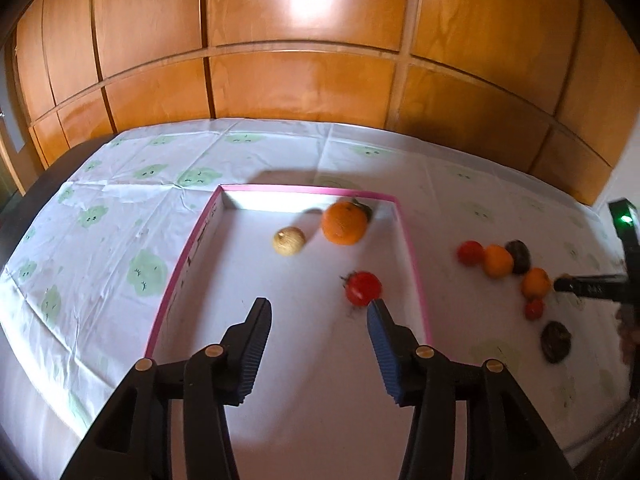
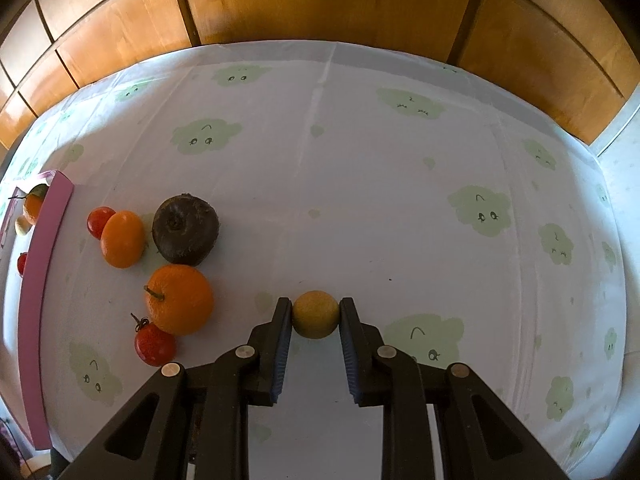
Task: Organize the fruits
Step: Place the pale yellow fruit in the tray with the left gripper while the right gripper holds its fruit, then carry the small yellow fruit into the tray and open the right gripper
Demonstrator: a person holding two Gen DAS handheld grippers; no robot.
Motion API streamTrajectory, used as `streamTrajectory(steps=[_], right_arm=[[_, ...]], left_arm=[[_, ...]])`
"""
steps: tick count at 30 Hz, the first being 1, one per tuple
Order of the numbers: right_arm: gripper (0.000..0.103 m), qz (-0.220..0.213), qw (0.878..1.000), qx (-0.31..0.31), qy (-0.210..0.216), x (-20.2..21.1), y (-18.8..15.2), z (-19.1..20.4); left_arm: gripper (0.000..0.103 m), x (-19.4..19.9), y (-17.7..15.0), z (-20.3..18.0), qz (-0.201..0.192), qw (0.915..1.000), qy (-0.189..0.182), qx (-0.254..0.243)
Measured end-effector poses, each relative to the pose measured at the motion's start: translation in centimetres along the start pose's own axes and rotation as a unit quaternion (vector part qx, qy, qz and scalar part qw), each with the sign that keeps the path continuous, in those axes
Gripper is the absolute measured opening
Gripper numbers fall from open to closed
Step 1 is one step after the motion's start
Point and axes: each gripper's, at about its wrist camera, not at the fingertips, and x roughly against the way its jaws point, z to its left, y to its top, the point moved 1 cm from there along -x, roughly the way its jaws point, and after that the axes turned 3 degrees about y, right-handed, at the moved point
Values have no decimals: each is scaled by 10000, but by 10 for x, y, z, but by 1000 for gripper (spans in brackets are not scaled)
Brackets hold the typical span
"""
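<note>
The right gripper has its two fingers closed in on a small yellow-tan round fruit, one pad touching each side, with the fruit apparently resting on the tablecloth; it looks gripped but not yet lifted. The left gripper hangs with its fingers spread wide and nothing between them, over the near part of the pink-rimmed white box; a cherry tomato lies just beyond its right fingertip, close enough that touching cannot be ruled out. Further back in the box sit a large orange with a leaf and a small tan round fruit, so three pieces appear to be put away (assuming the box is the destination, which the layout suggests). Outside it, to the right of the box wall, a cluster remains on the cloth: a red tomato touching an oval orange fruit, a dark brown-purple round fruit beside it, a stemmed orange just in front, and another stemmed tomato against that. The left view shows one more dark fruit nearer the table edge. By my count, roughly a third is done, with the gripped fruit and six others left to move.
</note>
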Motion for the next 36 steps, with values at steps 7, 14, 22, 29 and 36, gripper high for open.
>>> streamTrajectory(steps=[7,14,22,29,36], right_arm=[[24,-60,10000,66,-28,4,-5,9],[24,-350,9994,26,-61,19,-3,5],[24,-781,9966,26,245,37,-1,10],[24,-988,9909,342,853,59,-3,33],[24,-1034,9784,920,1534,81,-15,95]], left_arm=[[53,15,-17,-1,22,10000,-7,30],[54,20,-23,3,39,10000,66,47],[56,17,-27,13,104,9997,98,178],[56,13,-29,21,149,9994,141,261],[56,10,-30,33,111,9989,215,404]])
